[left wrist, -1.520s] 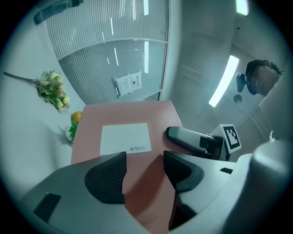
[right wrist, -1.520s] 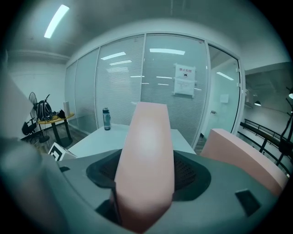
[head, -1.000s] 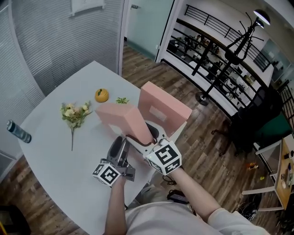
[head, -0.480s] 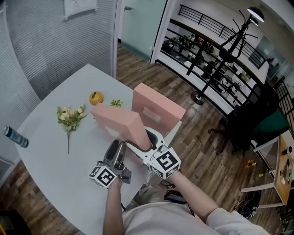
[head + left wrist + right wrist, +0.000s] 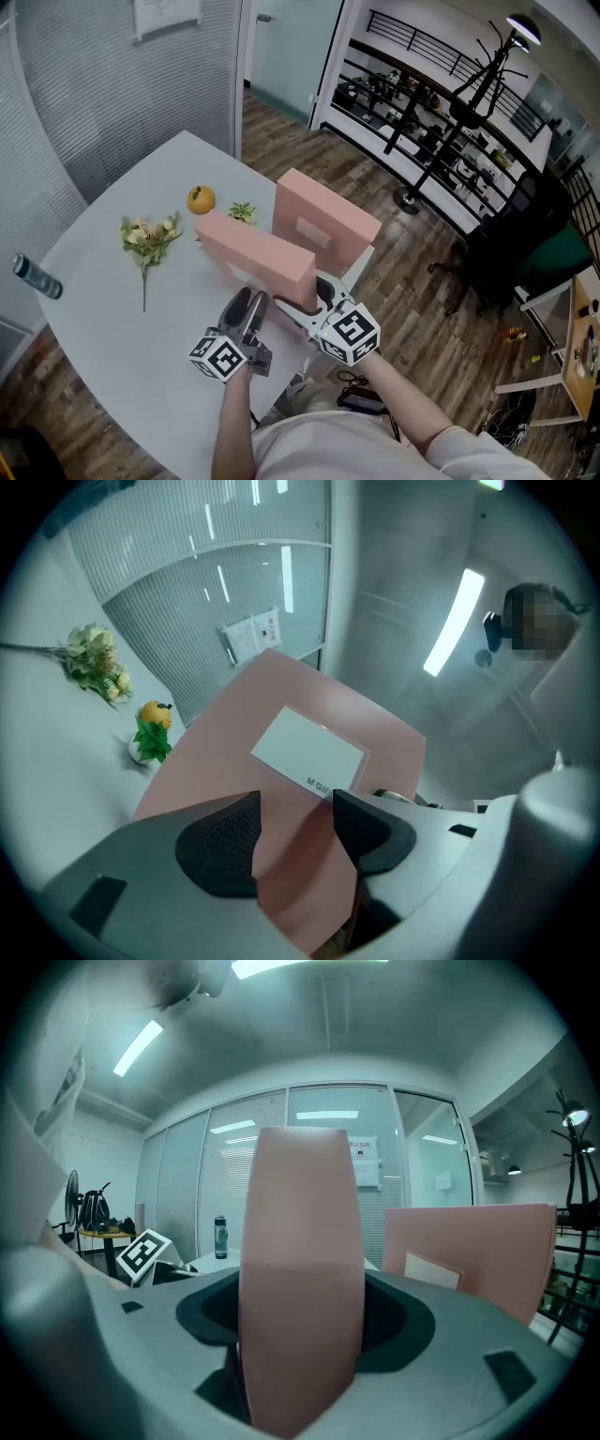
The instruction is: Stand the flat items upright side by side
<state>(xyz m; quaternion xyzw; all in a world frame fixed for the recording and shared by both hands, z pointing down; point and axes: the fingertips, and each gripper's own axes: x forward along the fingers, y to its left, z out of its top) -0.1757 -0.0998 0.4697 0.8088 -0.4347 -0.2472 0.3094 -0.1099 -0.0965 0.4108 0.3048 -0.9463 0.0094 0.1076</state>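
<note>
We see pink file (image 5: 258,255) matt, smooth, card-like; label (image 5: 309,752) white paper; fingers (image 5: 220,841) black, rough-textured, rubbery; desk (image 5: 103,309) white, smooth, matt; floor (image 5: 412,272) wood planks.

My head camera looks steeply down from above the left gripper (image 5: 246,305) and right gripper (image 5: 305,292). Each gripper camera sits close behind its own jaws, facing along them. The head and right gripper views share the upright pink box (image 5: 323,220) beyond the right gripper.

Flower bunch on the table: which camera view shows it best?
The head view: the whole flower bunch shows, stem included. The left gripper view catches it distorted at the edge; the right gripper view misses it.
</note>
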